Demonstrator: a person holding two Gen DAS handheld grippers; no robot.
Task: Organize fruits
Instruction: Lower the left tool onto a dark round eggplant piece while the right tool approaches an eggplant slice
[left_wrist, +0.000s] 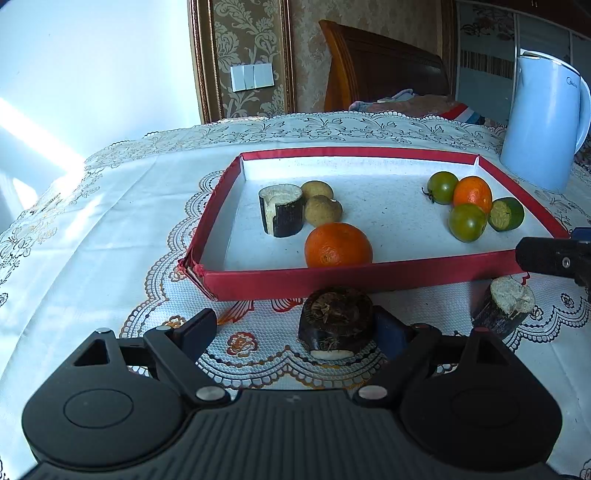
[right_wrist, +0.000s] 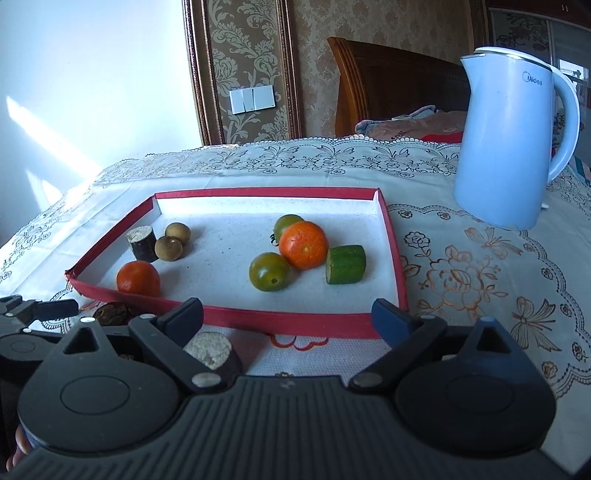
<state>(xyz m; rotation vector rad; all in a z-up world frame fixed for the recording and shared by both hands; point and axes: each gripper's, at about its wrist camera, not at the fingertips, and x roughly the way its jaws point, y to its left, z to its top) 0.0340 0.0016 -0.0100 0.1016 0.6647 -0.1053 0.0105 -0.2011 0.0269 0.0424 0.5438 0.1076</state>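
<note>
Left claw (left_wrist: 295, 328): jaws held wide apart, nothing clamped. A dark sugarcane stub (left_wrist: 336, 321) is seen standing on the worktop between the fingers, close to the right-hand one; contact there cannot be judged from this view.

Right claw (right_wrist: 288, 317): jaws likewise set well apart and empty. A second sugarcane piece (right_wrist: 212, 354), pale cut face up, is recorded just inside the left finger, partly hidden by it.

Both pieces lie outside the red tray (left_wrist: 369, 282), just before its near wall, which stands between them and the fruit inside.

Tray contents, left group: one upright sugarcane section (left_wrist: 282, 210), two brown longans (left_wrist: 321, 205) beside it, and a mandarin (left_wrist: 338, 245) against the near wall.

Tray contents, right group, well apart from the left: an orange mandarin (right_wrist: 303, 240), two green tomatoes (right_wrist: 269, 271), one in front of it and one behind, and a green cut cucumber piece (right_wrist: 346, 264) lying on its side, touching the mandarin.

Surroundings: a worktop (right_wrist: 480, 280) covered with a white lace-patterned cloth; a pale blue electric kettle (right_wrist: 513, 147) placed beyond the tray's far right corner, clear of it; a wooden headboard and a wall switch plate noted behind.

Lettering: "Midea" is read on the kettle near its rim. No other writing is made out.
</note>
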